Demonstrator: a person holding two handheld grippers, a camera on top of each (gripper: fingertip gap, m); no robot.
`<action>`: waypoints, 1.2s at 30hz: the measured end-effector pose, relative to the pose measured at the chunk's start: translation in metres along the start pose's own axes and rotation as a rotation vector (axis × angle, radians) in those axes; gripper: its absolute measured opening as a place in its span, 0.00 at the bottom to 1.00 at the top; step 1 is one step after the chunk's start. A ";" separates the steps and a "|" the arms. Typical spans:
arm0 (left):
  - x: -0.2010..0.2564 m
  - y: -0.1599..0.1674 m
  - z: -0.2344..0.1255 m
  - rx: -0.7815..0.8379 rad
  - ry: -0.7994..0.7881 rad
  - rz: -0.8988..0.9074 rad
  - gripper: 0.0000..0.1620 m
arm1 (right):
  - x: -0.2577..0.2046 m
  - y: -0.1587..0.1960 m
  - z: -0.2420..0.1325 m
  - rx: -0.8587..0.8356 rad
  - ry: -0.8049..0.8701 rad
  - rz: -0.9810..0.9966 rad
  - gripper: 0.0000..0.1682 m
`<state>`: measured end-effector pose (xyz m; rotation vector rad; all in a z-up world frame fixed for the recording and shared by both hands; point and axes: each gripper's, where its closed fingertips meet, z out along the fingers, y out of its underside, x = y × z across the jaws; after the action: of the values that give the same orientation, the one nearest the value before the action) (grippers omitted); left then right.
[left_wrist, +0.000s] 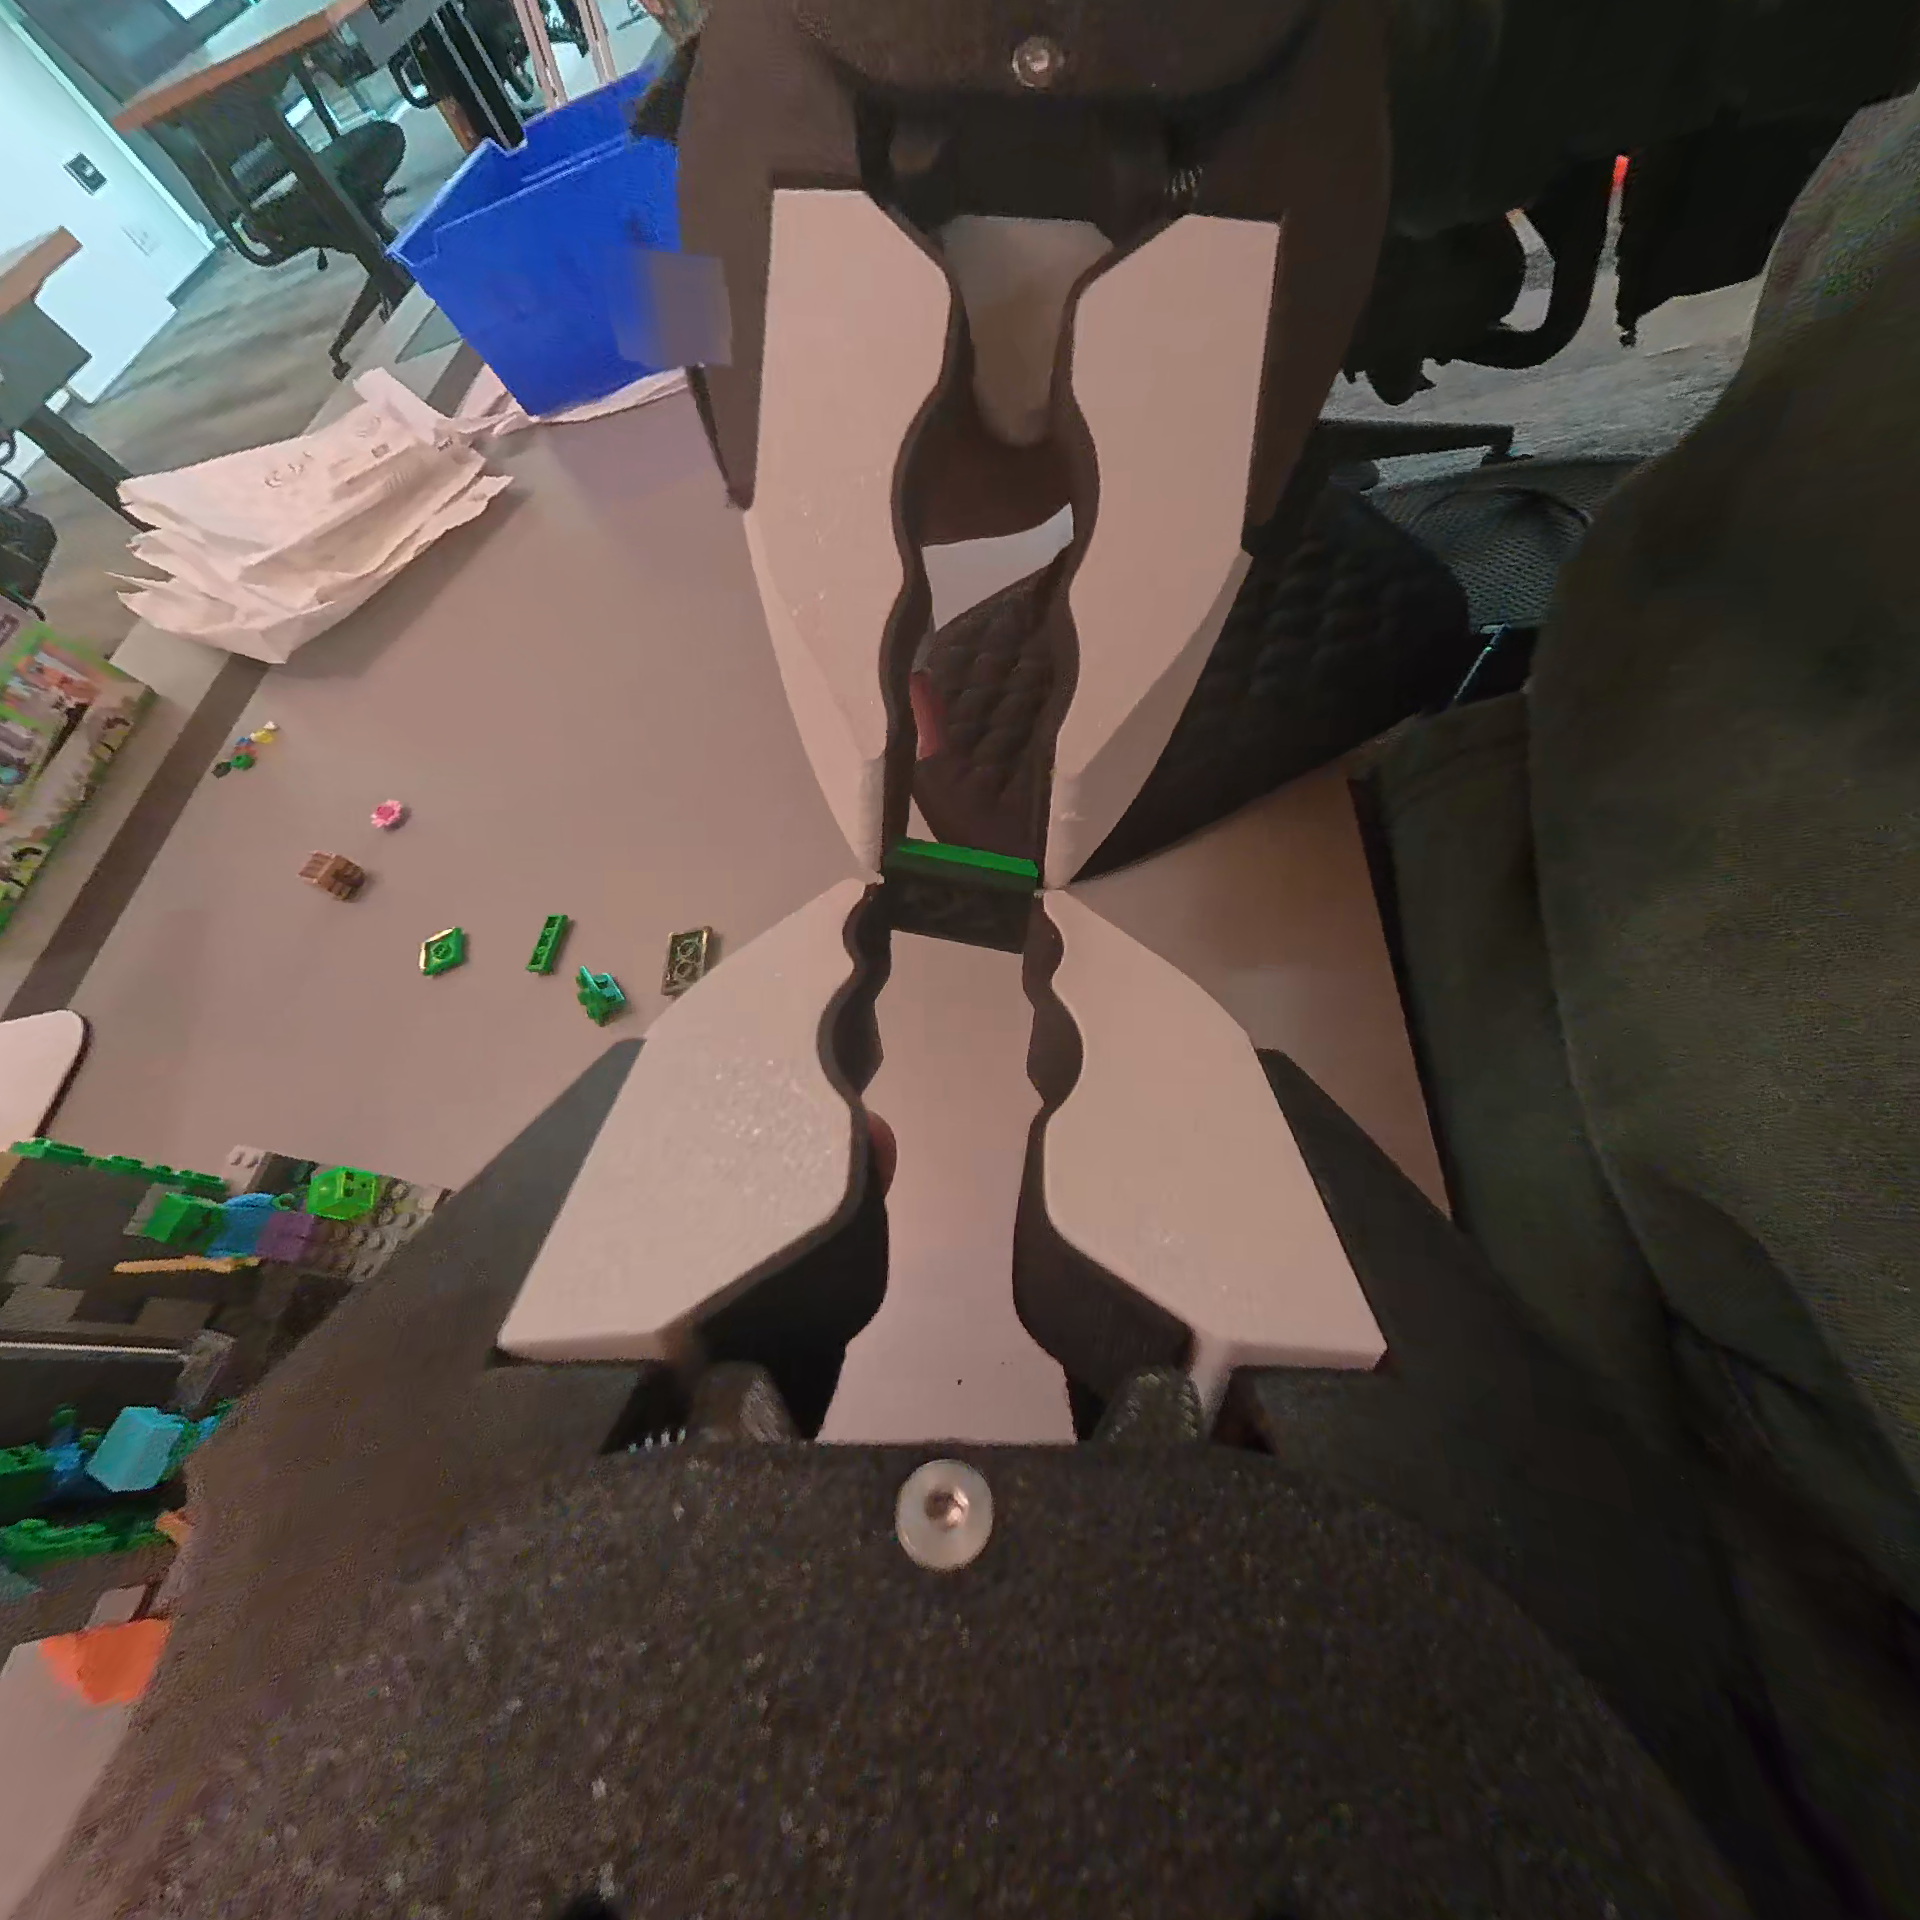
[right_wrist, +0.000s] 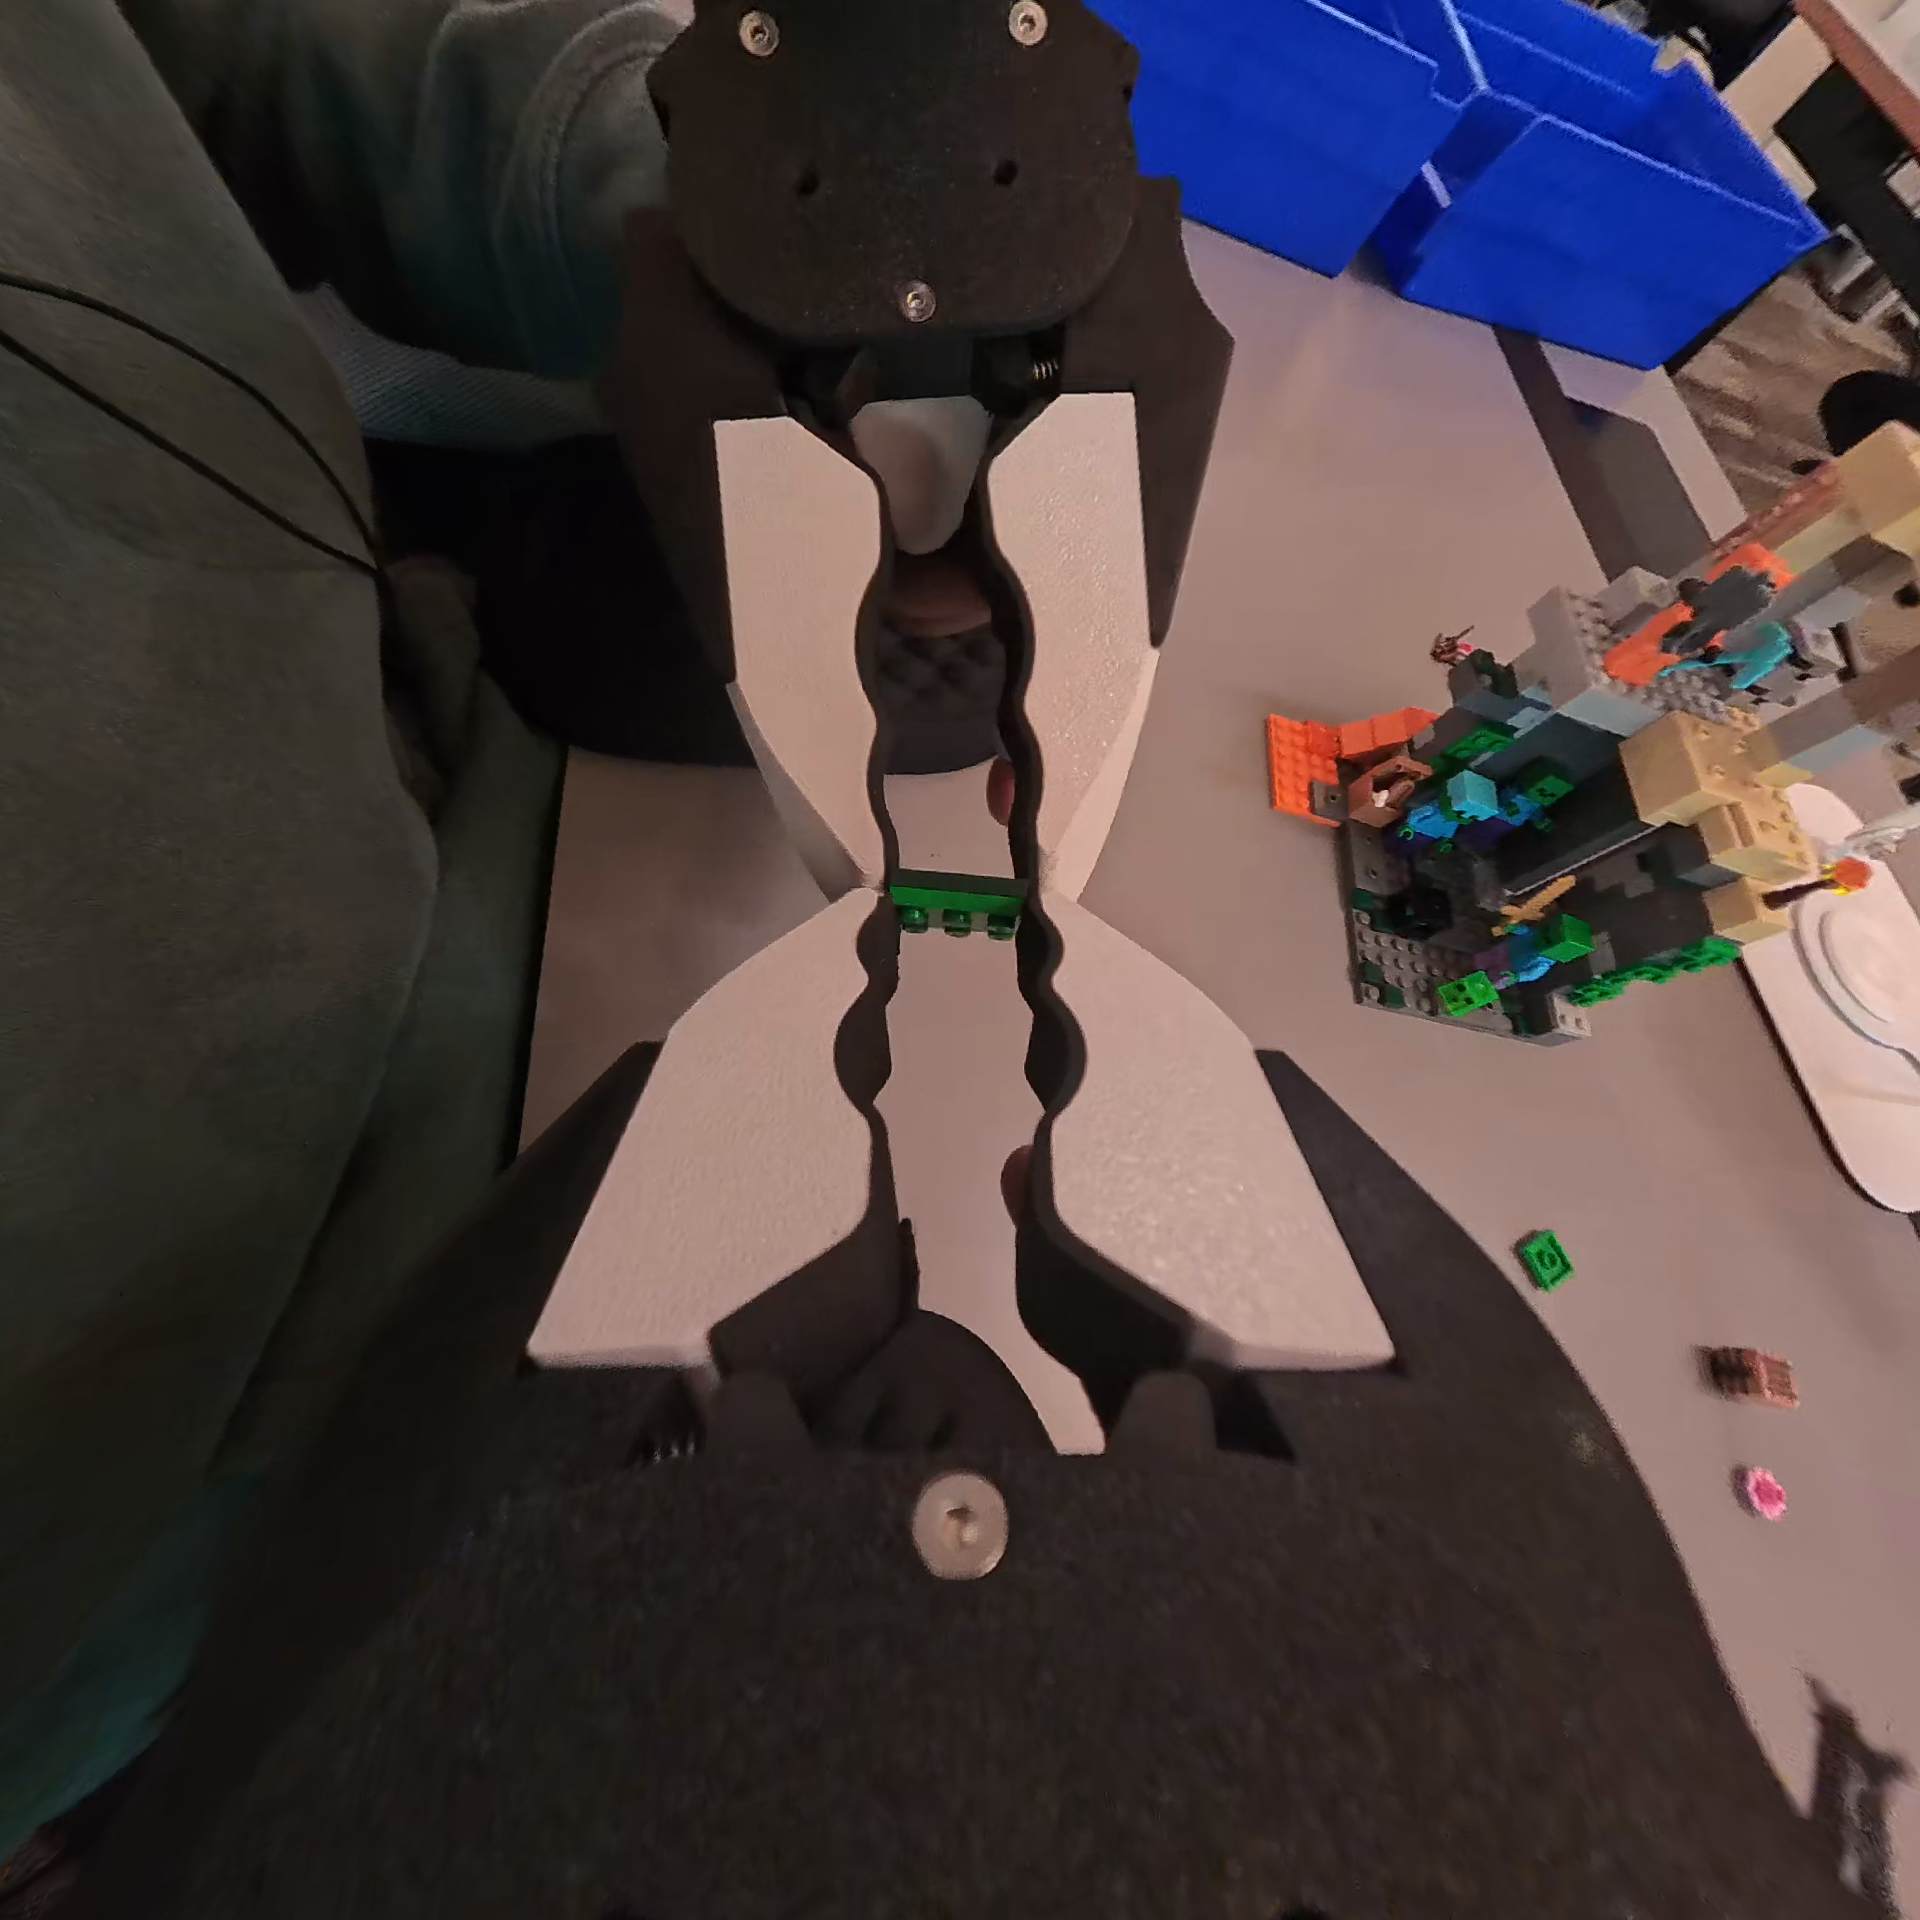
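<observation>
Grey matte tabletop (right_wrist: 1351, 582) fills both views. Glossy blue plastic bins (right_wrist: 1558, 177) stand at one o'clock in the right wrist view, with a studded multicoloured brick-built model (right_wrist: 1538, 873) at three o'clock. A printed white paper stack (left_wrist: 312, 540) lies at ten o'clock in the left wrist view (its writing is too small to read). At centre, the left gripper (left_wrist: 961, 920) and right gripper (right_wrist: 958, 920) meet tip to tip, each set of white, wavy-edged fingers pinching a small green and black studded plate piece (left_wrist: 961, 894) between them, above the table. Loose green plates (left_wrist: 545, 940) lie scattered at nine o'clock.
</observation>
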<state>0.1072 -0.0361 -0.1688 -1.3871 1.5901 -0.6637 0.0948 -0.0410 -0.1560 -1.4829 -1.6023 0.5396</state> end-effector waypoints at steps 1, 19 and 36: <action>0.000 0.001 0.000 0.000 0.003 -0.009 0.16 | 0.001 0.001 0.000 0.003 0.013 0.001 0.13; -0.014 0.006 -0.001 0.023 -0.082 -0.089 0.16 | 0.020 0.006 -0.015 0.126 0.228 0.119 0.00; -0.018 -0.017 -0.019 0.324 -0.003 -0.215 0.15 | 0.011 -0.008 -0.013 0.387 -0.233 0.700 0.12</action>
<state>0.0977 -0.0259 -0.1410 -1.3210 1.2723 -0.9996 0.1012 -0.0351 -0.1394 -1.6922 -1.0147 1.3730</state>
